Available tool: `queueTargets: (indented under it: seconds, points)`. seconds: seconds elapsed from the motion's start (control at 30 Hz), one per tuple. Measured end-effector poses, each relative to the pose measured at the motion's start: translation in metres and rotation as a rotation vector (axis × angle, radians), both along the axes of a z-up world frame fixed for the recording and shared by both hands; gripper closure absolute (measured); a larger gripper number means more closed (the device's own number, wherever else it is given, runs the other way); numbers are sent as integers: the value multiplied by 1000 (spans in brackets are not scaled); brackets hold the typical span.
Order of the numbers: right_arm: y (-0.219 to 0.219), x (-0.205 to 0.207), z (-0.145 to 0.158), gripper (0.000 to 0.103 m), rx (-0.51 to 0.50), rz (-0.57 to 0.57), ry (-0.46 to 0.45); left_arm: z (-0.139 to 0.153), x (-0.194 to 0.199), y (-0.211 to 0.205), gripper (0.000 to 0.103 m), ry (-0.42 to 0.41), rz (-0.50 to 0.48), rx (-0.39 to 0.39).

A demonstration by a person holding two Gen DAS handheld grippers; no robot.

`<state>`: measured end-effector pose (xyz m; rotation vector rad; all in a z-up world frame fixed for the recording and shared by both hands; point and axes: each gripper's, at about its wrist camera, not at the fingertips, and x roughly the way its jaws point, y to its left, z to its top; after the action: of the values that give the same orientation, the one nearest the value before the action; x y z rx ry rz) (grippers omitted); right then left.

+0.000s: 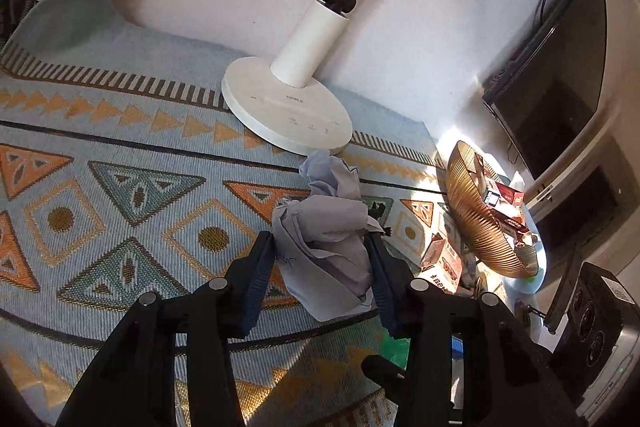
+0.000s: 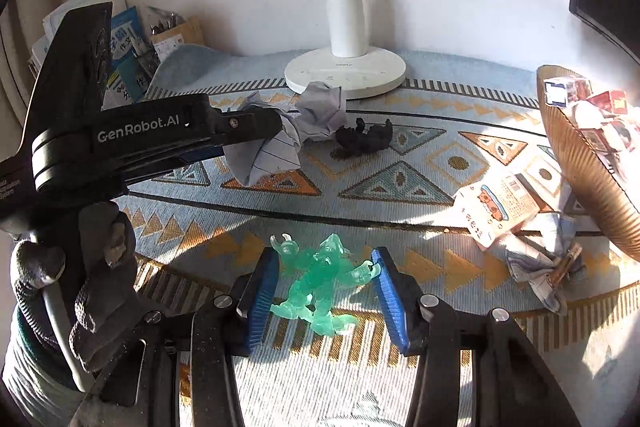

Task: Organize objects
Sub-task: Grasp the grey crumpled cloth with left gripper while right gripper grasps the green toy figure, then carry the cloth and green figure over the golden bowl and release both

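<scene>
My left gripper (image 1: 322, 239) is shut on a crumpled sheet of lined paper (image 1: 328, 223), held above the patterned mat; it also shows in the right wrist view (image 2: 304, 115), where the left gripper (image 2: 276, 125) reaches in from the left. My right gripper (image 2: 324, 259) has its blue pads on both sides of a translucent green toy figure (image 2: 320, 279), which touches both pads. A small black toy animal (image 2: 364, 137) lies on the mat beside the paper.
A white desk lamp base (image 2: 346, 73) stands at the back by the wall. A gold ribbed bowl (image 1: 476, 223) holding small boxes sits at the right, with a carton (image 2: 498, 207) and crumpled paper (image 2: 540, 259) beside it. Books (image 2: 124, 63) lean at the back left.
</scene>
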<state>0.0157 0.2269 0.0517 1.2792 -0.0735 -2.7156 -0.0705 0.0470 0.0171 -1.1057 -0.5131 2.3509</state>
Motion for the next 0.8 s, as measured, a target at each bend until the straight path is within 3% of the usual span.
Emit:
queueTargets:
  seconds: [0.13, 0.27, 0.37, 0.5, 0.67, 0.8]
  points:
    - [37, 34, 3, 56, -46, -76, -1, 0, 1, 3, 60, 9, 1, -16]
    - [87, 59, 42, 56, -38, -176, 82, 9, 9, 10, 60, 49, 5, -72]
    - [134, 66, 90, 56, -6, -298, 177, 37, 19, 30, 60, 98, -46, -74]
    - [199, 66, 140, 56, 35, -502, 256, 99, 27, 85, 60, 200, -162, -50]
    - [264, 46, 154, 56, 0, -645, 197, 152, 14, 170, 60, 258, -300, -12]
    - [291, 25, 133, 55, -7, -702, 117, 153, 2, 223, 60, 245, -353, -22]
